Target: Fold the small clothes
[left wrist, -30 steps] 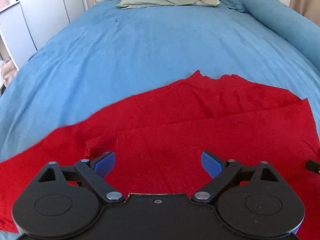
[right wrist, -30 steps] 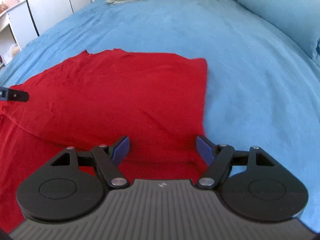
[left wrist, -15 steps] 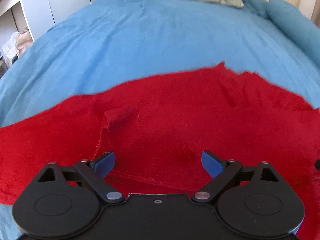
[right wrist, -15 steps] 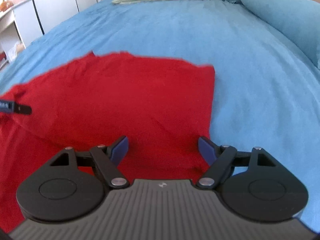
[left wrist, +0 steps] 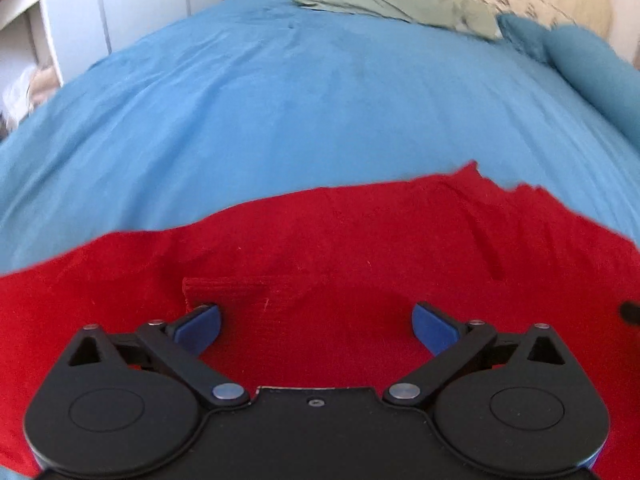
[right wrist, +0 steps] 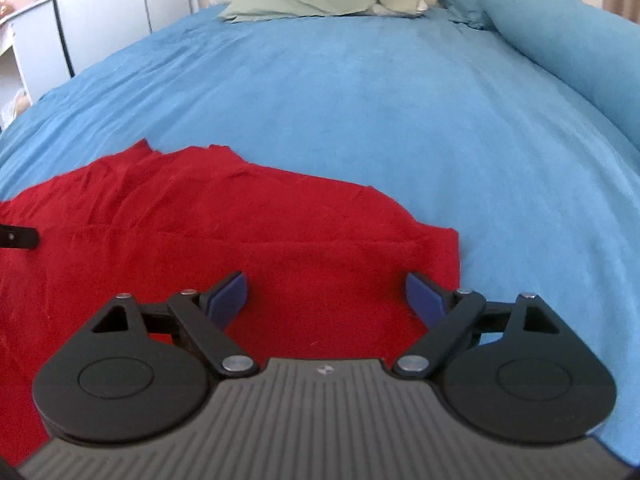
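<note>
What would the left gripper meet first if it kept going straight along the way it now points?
Most likely the red garment, lying flat on the blue bedcover. The left gripper, its jaws opening with nothing pinched, angles down at the cloth; a small folded corner sits just ahead. Depth is uncertain.

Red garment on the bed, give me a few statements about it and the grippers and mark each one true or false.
1. The red garment lies on a blue bedcover. True.
2. The right gripper is clamped on a fold of the cloth. False: its jaws are opening and nothing is pinched between its fingers.
3. A green pillow lies at the far end of the bed. True.
4. The left gripper holds the garment off the bed. False: its jaws are opening and the cloth lies on the cover.
5. The garment is folded into a small neat square. False: it is spread wide.
</note>
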The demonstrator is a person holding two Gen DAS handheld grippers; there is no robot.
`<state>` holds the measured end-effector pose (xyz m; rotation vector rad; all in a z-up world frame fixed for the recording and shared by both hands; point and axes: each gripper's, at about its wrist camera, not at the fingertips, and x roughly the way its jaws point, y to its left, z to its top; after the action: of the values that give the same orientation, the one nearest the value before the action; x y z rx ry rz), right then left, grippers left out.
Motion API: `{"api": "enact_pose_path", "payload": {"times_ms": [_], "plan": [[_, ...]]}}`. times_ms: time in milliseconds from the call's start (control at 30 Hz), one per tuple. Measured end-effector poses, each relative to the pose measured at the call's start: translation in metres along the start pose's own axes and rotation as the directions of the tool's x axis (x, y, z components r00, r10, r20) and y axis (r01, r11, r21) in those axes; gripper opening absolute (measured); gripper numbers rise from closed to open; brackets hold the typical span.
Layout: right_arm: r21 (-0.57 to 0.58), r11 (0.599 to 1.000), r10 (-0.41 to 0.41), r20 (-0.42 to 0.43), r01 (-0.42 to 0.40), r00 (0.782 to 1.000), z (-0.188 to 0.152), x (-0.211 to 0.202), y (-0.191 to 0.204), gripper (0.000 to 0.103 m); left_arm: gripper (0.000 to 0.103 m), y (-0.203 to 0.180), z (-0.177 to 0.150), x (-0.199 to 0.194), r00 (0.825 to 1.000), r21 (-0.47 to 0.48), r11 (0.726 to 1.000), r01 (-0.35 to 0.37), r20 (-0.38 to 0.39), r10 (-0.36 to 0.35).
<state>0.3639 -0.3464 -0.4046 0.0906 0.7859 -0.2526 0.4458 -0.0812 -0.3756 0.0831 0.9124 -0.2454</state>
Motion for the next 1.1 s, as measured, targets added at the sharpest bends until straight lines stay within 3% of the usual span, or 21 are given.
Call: {"api": "enact_pose_path", "payload": {"times_ms": [167, 367, 467, 500, 567, 633, 667, 800, 933, 1000, 1100], "plan": [[-0.044, 0.998, 0.039, 0.049, -0.037, 0.998, 0.013, -0.05, 0.02, 0.102, 0.103, 0.033, -0.009, -0.056, 0.999, -0.096, 0.995, 0.014, 0.034, -0.011], [-0.111, 0.977, 0.19, 0.061, -0.183, 0.98, 0.026, -0.112, 0.079, 0.103, 0.103, 0.111, -0.028, -0.134, 0.99, -0.262, 0.956, -0.129, 0.02, 0.139], [-0.127, 0.954, 0.276, 0.017, -0.272, 0.961, 0.026, -0.124, 0.124, 0.103, 0.103, 0.172, -0.048, -0.152, 0.983, -0.441, 0.88, -0.175, -0.027, 0.182], [-0.13, 0.947, 0.296, 0.003, -0.294, 0.955, 0.025, -0.125, 0.137, 0.103, 0.103, 0.197, -0.057, -0.153, 0.985, -0.53, 0.831, -0.166, -0.045, 0.168], [-0.137, 0.935, 0.329, -0.012, -0.328, 0.944, 0.021, -0.124, 0.166, 0.103, 0.103, 0.251, -0.079, -0.153, 0.991, -0.706, 0.699, -0.117, -0.039, 0.127], [-0.146, 0.919, 0.366, -0.027, -0.366, 0.93, 0.014, -0.121, 0.197, 0.103, 0.103, 0.301, -0.1, -0.155, 0.993, -0.819, 0.57, -0.07, -0.001, 0.12], [-0.149, 0.914, 0.377, -0.033, -0.378, 0.926, 0.012, -0.12, 0.21, 0.103, 0.103, 0.323, -0.109, -0.156, 0.99, -0.849, 0.525, -0.065, 0.012, 0.142], [-0.188, 0.891, 0.411, -0.054, -0.413, 0.91, 0.0, -0.112, 0.265, 0.103, 0.103, 0.38, -0.123, -0.156, 0.979, -0.892, 0.449, -0.052, 0.043, 0.199], [-0.254, 0.861, 0.439, -0.067, -0.441, 0.896, -0.012, -0.11, 0.311, 0.103, 0.1, 0.419, -0.136, -0.147, 0.977, -0.922, 0.385, 0.024, 0.104, 0.188], [-0.272, 0.846, 0.452, -0.092, -0.459, 0.887, -0.016, -0.107, 0.33, 0.103, 0.099, 0.426, -0.138, -0.143, 0.973, -0.924, 0.378, 0.058, 0.138, 0.187], [-0.267, 0.835, 0.469, -0.111, -0.481, 0.876, -0.024, -0.105, 0.347, 0.103, 0.092, 0.43, -0.136, -0.148, 0.969, -0.915, 0.398, 0.059, 0.148, 0.196]]}}
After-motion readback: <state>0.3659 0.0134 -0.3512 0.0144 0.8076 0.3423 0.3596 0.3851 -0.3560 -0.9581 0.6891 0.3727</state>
